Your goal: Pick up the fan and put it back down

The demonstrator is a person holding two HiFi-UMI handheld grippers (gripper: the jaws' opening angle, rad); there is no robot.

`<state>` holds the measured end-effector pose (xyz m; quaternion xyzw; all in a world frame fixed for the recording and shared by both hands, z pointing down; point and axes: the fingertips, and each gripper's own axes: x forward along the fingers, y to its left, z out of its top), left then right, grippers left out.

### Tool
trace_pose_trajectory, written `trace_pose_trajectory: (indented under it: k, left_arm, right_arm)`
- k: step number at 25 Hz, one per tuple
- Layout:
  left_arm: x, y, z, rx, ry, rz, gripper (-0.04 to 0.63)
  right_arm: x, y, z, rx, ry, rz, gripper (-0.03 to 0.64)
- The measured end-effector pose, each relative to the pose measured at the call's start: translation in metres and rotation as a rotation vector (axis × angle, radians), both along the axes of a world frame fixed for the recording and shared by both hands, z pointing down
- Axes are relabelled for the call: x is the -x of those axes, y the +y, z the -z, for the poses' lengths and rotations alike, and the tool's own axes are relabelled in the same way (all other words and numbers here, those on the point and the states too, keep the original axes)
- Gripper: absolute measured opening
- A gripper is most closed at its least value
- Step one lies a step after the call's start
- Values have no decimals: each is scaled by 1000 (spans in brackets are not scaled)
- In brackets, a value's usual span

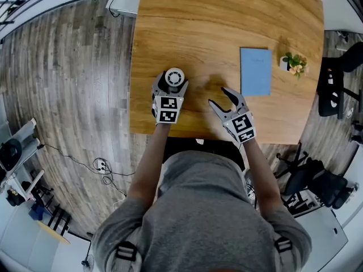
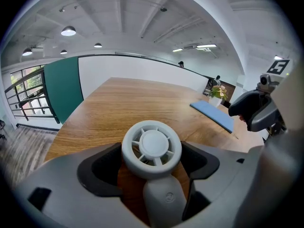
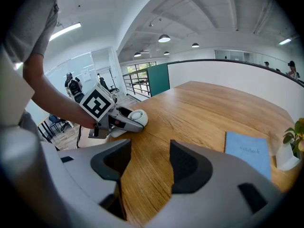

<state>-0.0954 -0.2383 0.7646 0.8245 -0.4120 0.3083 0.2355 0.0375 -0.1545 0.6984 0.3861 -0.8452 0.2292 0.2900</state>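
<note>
The left claw (image 1: 173, 85) grips the little white plastic fan (image 1: 175, 75) on the brown wooden tabletop (image 1: 227, 33), likely not lifted yet; the right claw (image 1: 218, 96) is wide.

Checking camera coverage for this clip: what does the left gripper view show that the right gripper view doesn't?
Only the left gripper view: the fan with its spoked grille face-on between the left claw's jaws, and the right claw seen from outside at the right edge. Only the right gripper view: the right claw's own jaws apart with nothing between them, the left claw's marker cube and the person's arm. Both: the fan, the wooden table, blue notebook and potted plant.
</note>
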Motion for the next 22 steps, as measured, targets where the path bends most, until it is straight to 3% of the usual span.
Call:
trace_pose_trajectory:
  k: [13, 22]
  left_arm:
    - [3, 0, -1, -7, -17, 3, 379]
    - [3, -1, 9, -23, 16, 23, 377]
  right_arm:
    - [-1, 3, 0, 4, 9, -9, 261]
    - [1, 2, 9, -13, -4, -13, 261]
